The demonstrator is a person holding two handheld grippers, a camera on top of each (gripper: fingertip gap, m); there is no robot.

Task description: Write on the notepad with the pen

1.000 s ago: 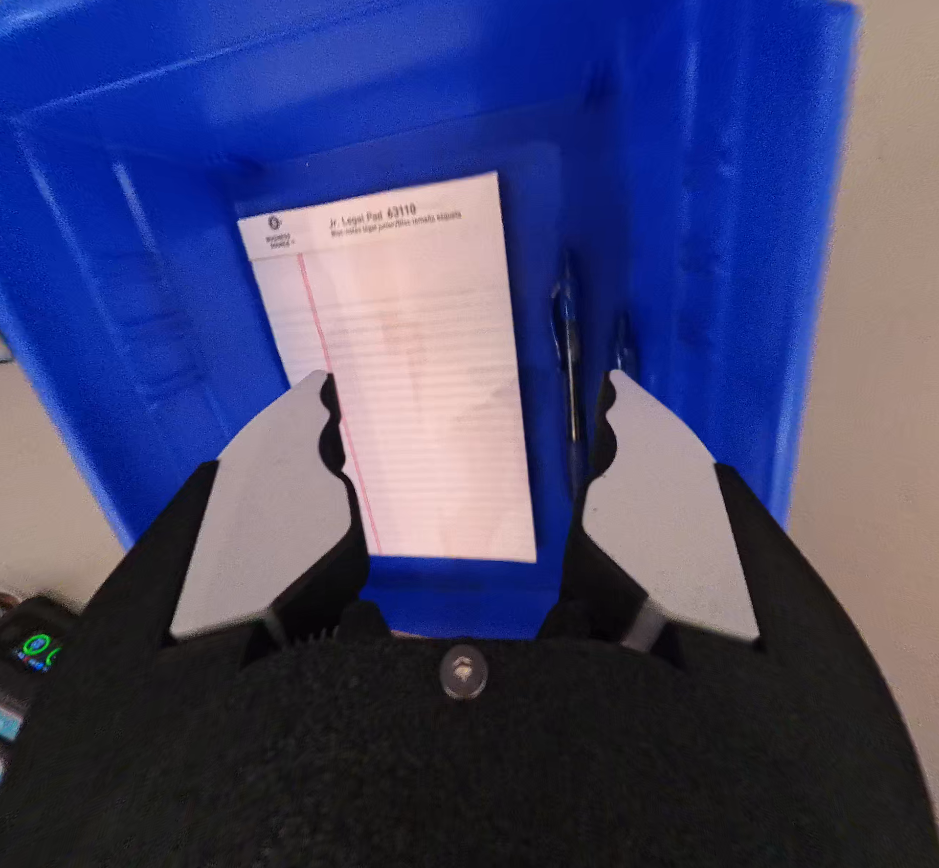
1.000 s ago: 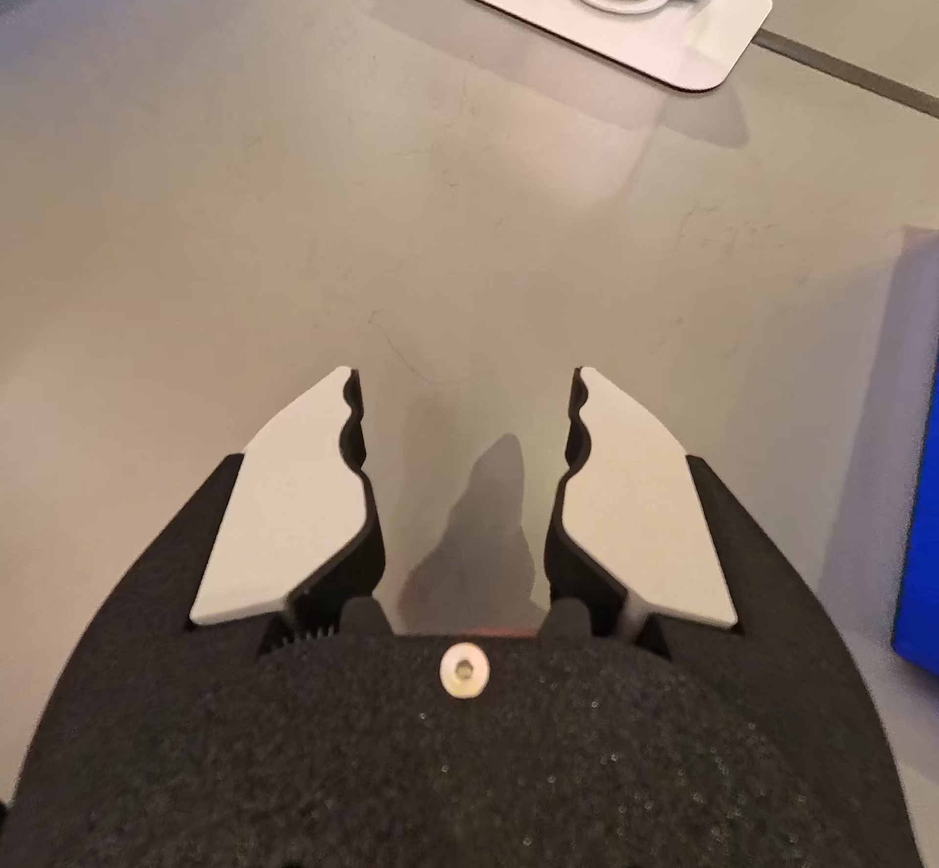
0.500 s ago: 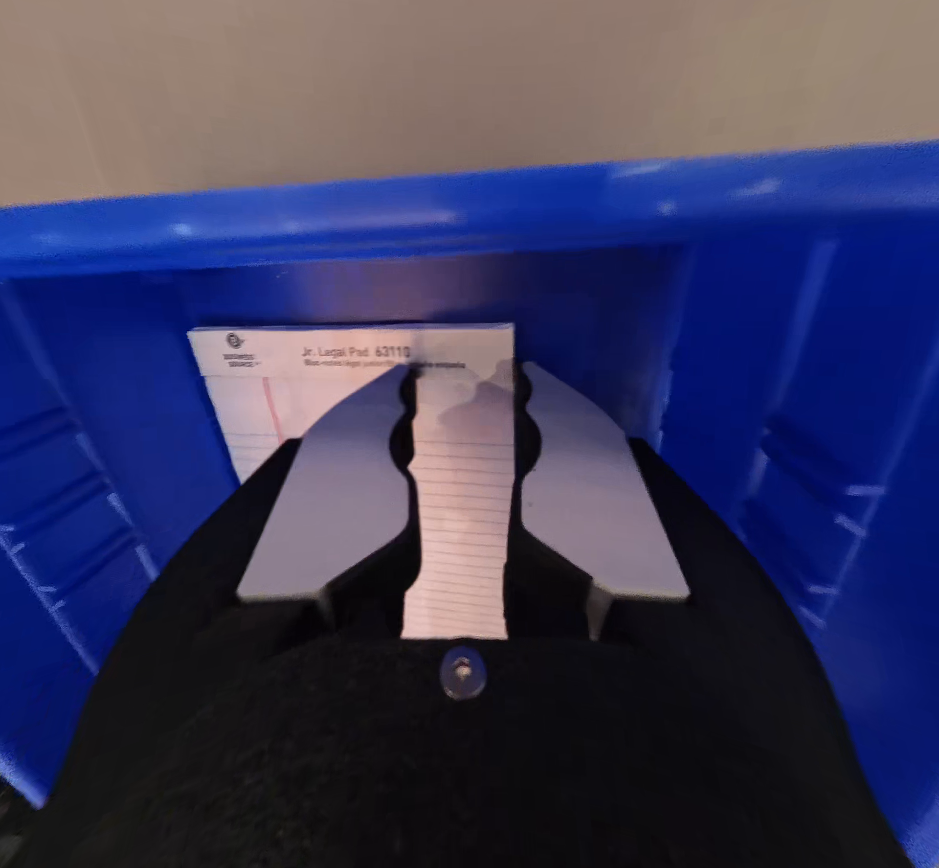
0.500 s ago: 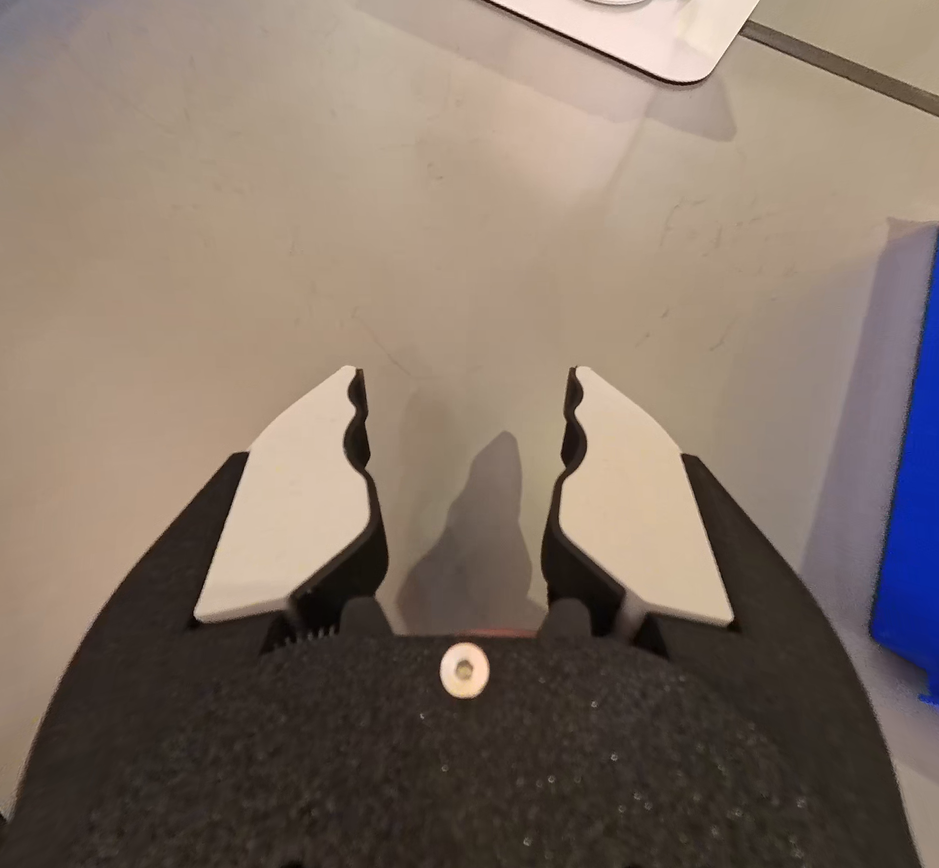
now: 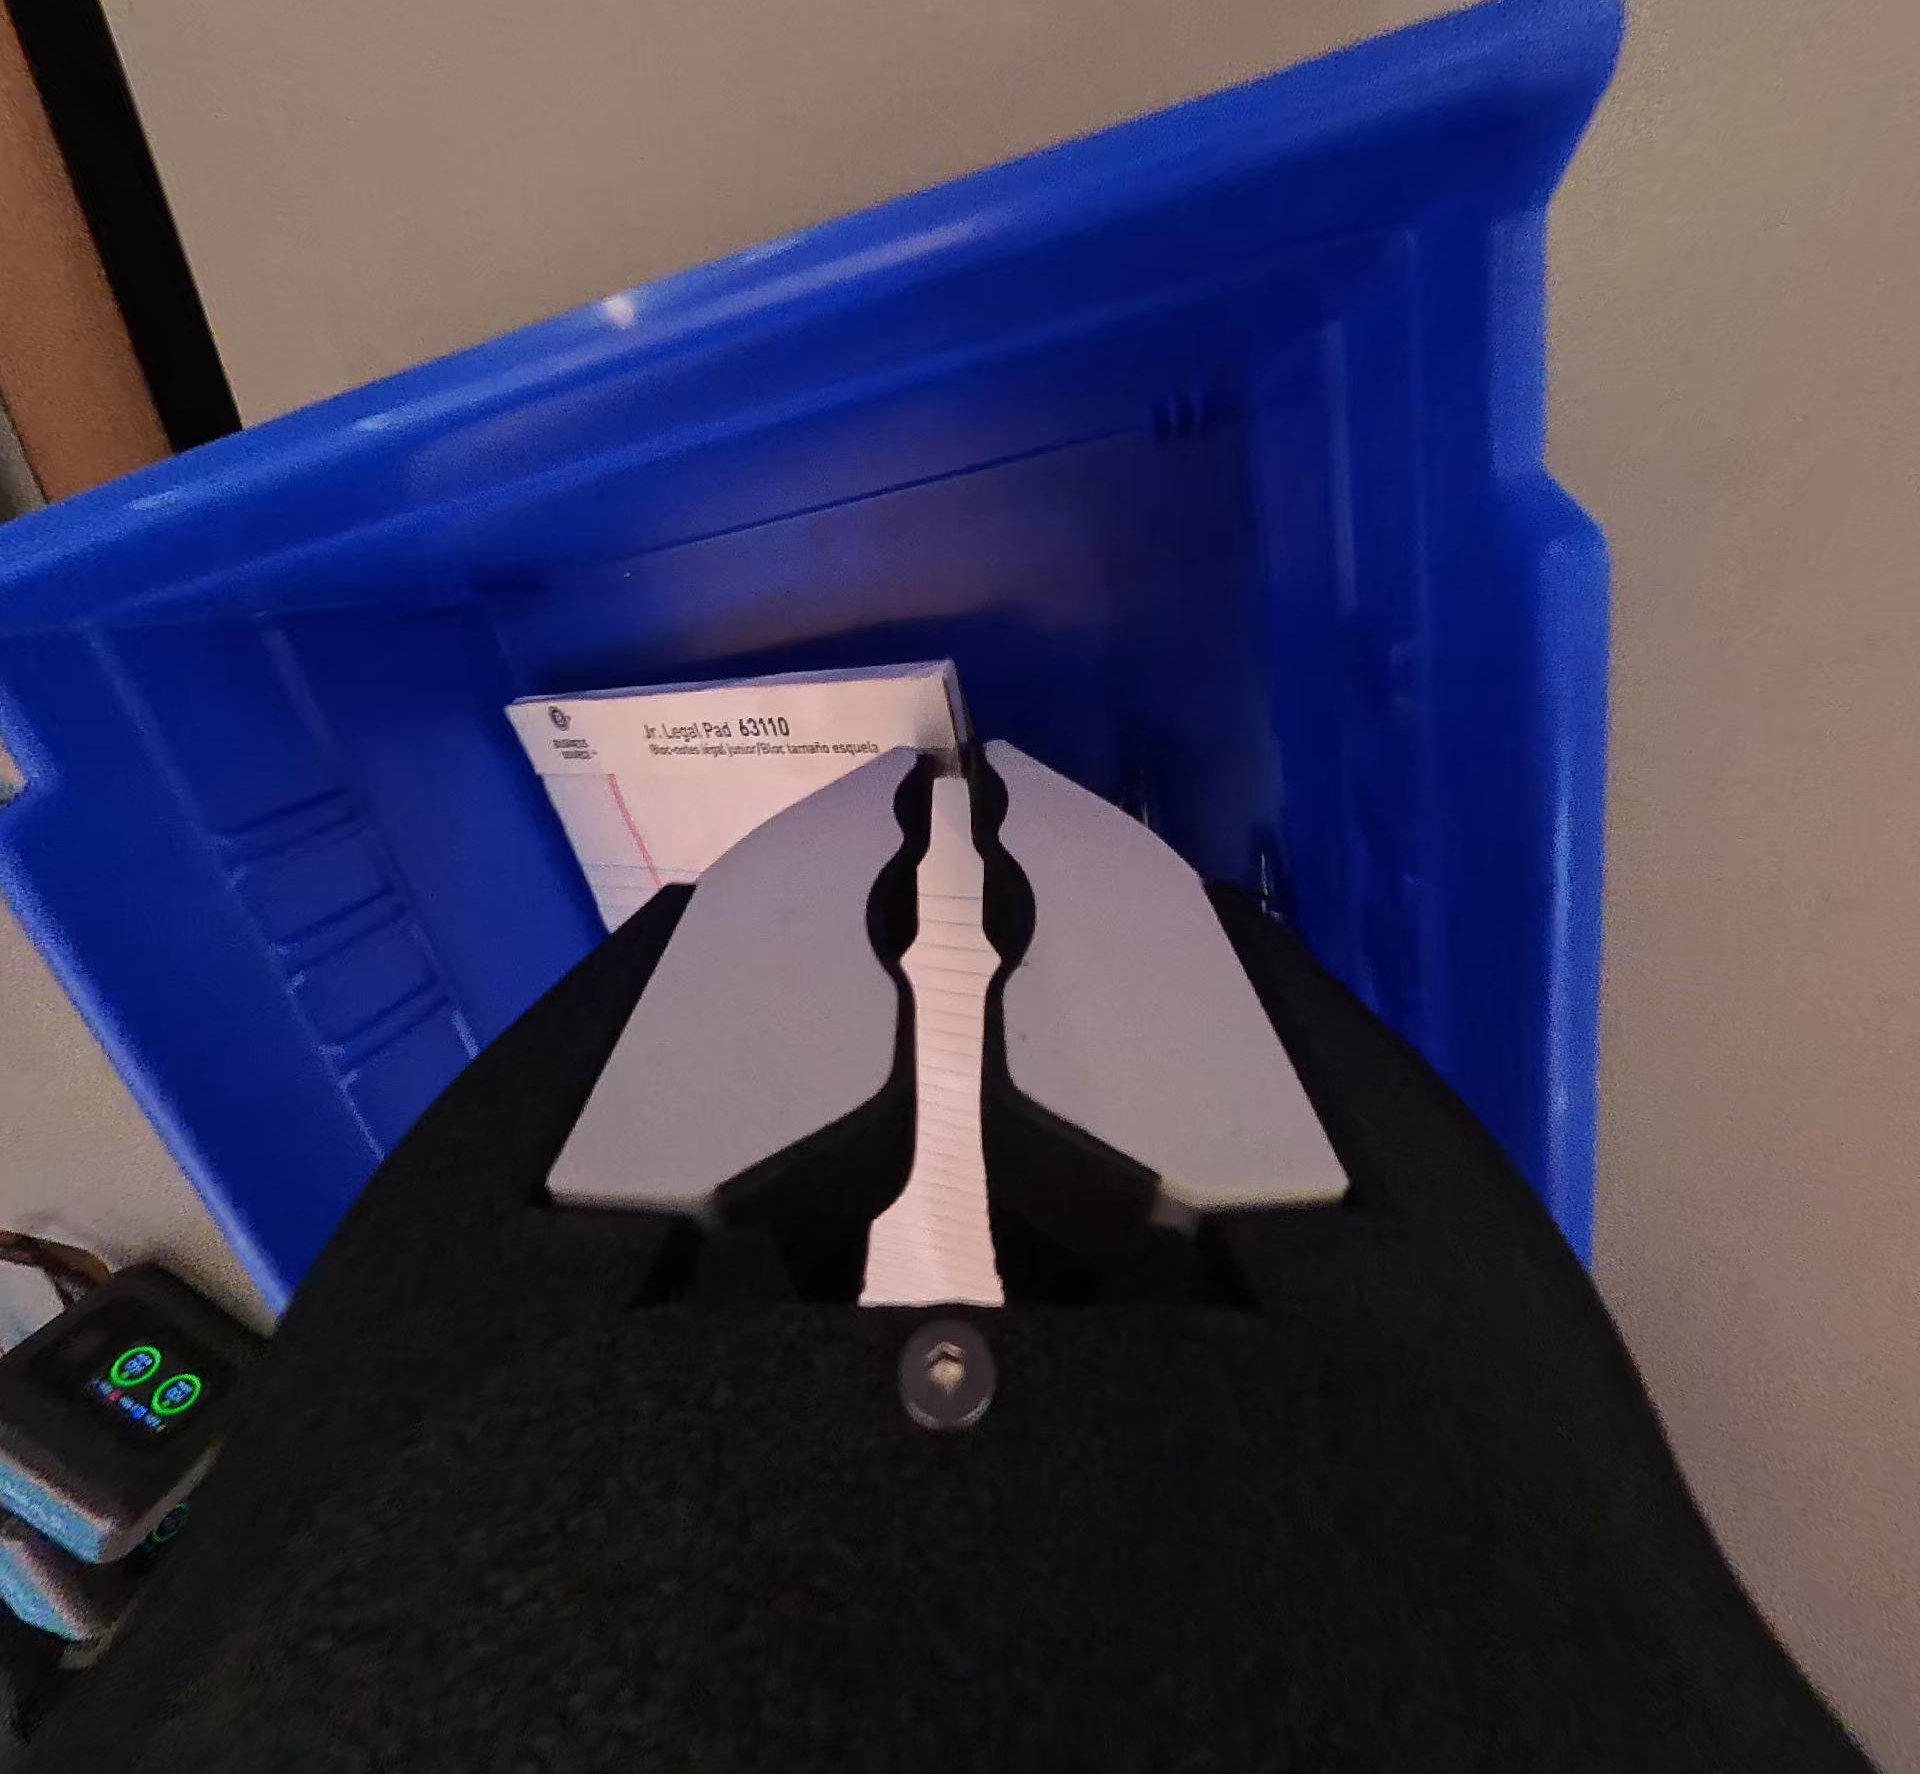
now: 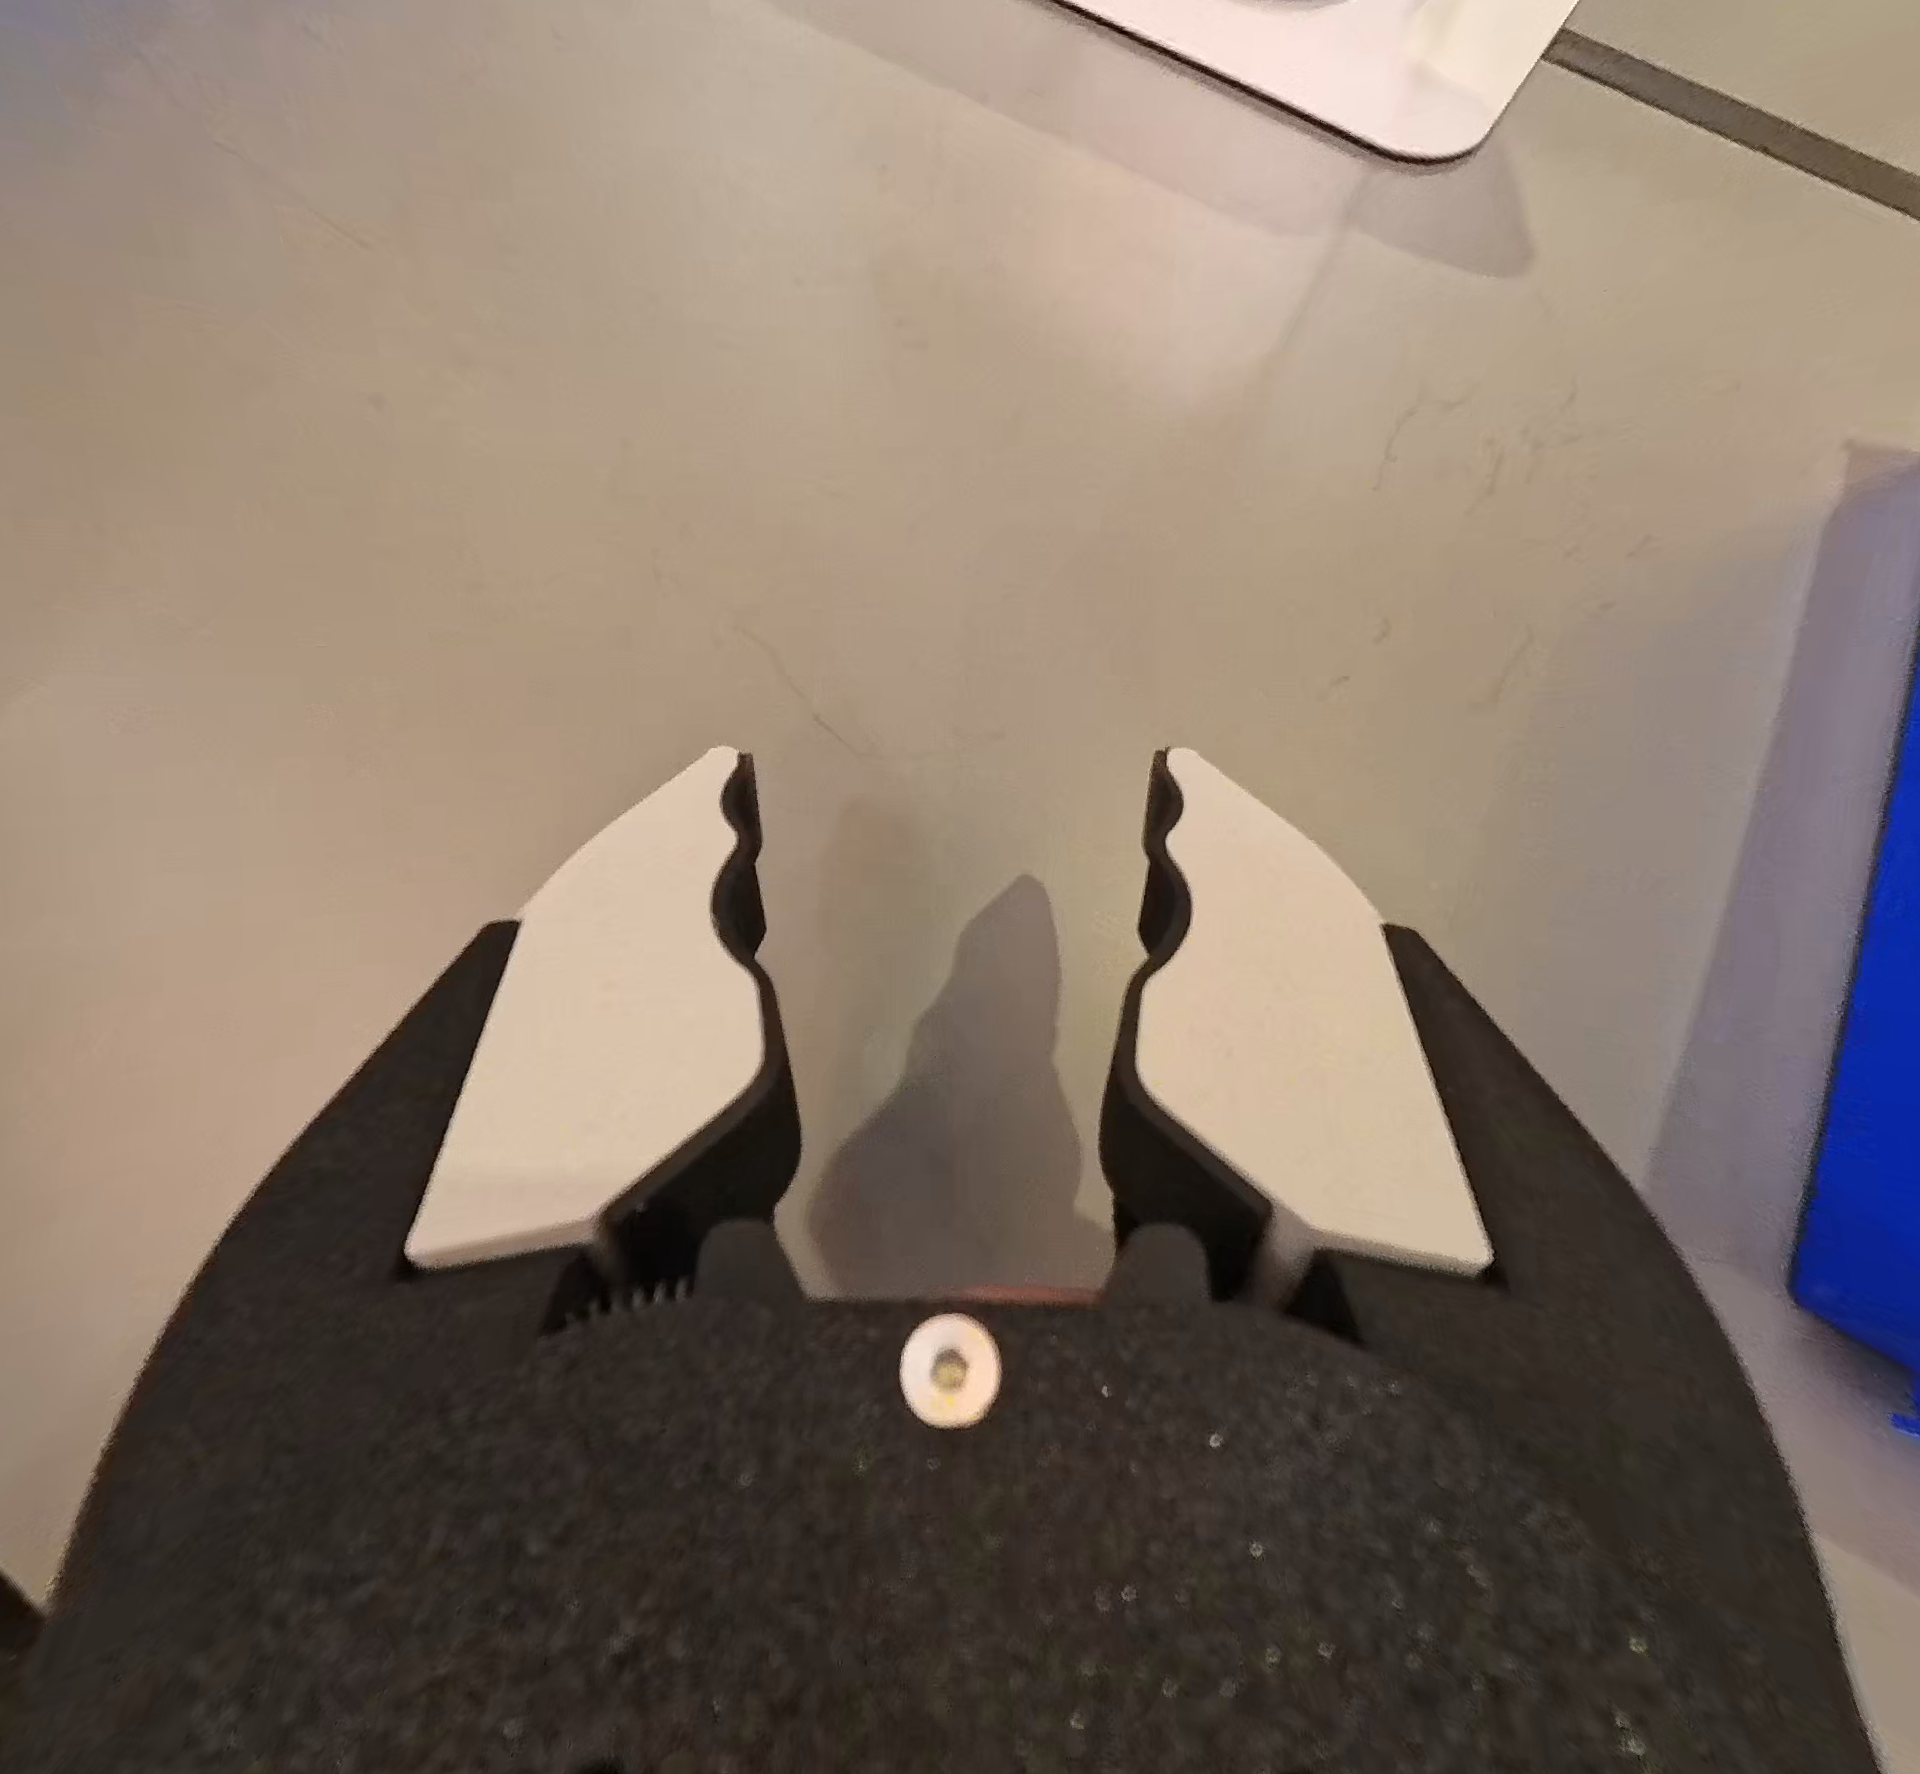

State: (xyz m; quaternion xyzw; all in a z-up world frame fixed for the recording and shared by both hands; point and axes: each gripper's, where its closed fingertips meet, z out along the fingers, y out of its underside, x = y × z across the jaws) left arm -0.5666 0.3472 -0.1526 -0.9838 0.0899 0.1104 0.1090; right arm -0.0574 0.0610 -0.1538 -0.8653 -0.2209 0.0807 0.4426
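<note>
Left gripper (image 5: 951,758) fingers narrowed since a second ago, now clamped on notepad (image 5: 727,768) edge inside blue bin (image 5: 1039,394); pad ready for lifting; right gripper (image 6: 951,768) held wide, empty, over table (image 6: 623,374).

The notepad (image 5: 727,779) is a white lined legal pad with a printed header strip across its top and a red margin line down its left side. It sits inside a blue plastic bin (image 5: 935,436), its right edge raised so the stacked page edges show there. The pen (image 5: 1262,877) is barely visible, a dark shape low against the bin's right wall, just right of the pad.
</note>
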